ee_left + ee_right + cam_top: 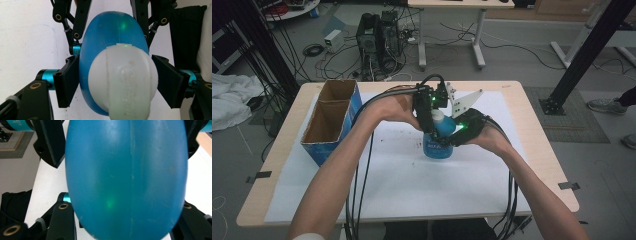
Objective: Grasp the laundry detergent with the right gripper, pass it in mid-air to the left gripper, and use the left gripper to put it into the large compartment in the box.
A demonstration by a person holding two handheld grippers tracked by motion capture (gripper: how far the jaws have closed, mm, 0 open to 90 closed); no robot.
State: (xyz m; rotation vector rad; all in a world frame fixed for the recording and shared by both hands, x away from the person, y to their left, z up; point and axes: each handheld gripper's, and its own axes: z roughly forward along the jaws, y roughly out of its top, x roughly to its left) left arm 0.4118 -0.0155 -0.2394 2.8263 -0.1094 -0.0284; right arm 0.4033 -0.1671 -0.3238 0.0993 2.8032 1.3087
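A blue plastic bottle [437, 149] with a white cap [438, 115] stands upright on the white mat [412, 180] at the table's middle. My left gripper [432, 111] comes down from above, and its jaws press on either side of the white cap [122, 82]. My right gripper [454, 135] reaches in from the right and is shut on the blue body [125, 175]. In the left gripper view the left gripper [117, 83] frames the cap. In the right gripper view the right gripper [127, 222] clamps the bottle low down.
An open cardboard box [332, 120] with blue sides stands at the table's left, its top facing up. Cables trail from both grippers toward the table's near edge [362, 220]. A computer tower [374, 37] and loose cables sit on the floor beyond.
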